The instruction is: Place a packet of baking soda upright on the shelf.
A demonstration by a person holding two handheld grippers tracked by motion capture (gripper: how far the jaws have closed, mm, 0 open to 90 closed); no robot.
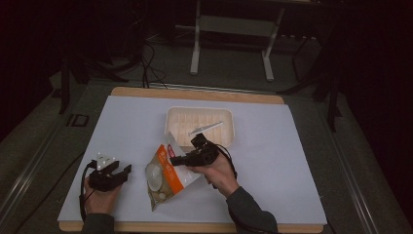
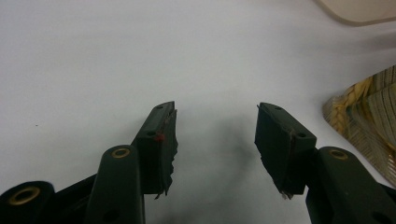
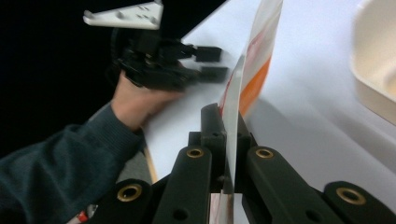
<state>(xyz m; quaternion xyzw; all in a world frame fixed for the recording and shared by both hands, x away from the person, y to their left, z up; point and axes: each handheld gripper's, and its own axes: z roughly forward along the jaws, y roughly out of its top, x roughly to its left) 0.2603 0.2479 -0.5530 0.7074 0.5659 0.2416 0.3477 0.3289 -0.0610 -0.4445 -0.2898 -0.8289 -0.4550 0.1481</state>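
A clear and orange snack bag (image 1: 165,176) with pale round pieces inside lies on the white table (image 1: 272,185), near its front middle. My right gripper (image 1: 176,160) is shut on the bag's upper edge (image 3: 240,93), which stands thin between the jaws. My left gripper (image 1: 127,170) rests low at the front left, open, with nothing between its fingers (image 2: 161,135). The bag's striped corner (image 2: 369,121) shows at the right of the left gripper view.
A cream ridged tray (image 1: 175,119) sits behind the bag, with a small clear strip (image 1: 207,129) lying in it. Its rim shows as a tray edge (image 3: 373,70) in the right gripper view. Dark floor, cables and a stand (image 1: 231,29) lie beyond the table.
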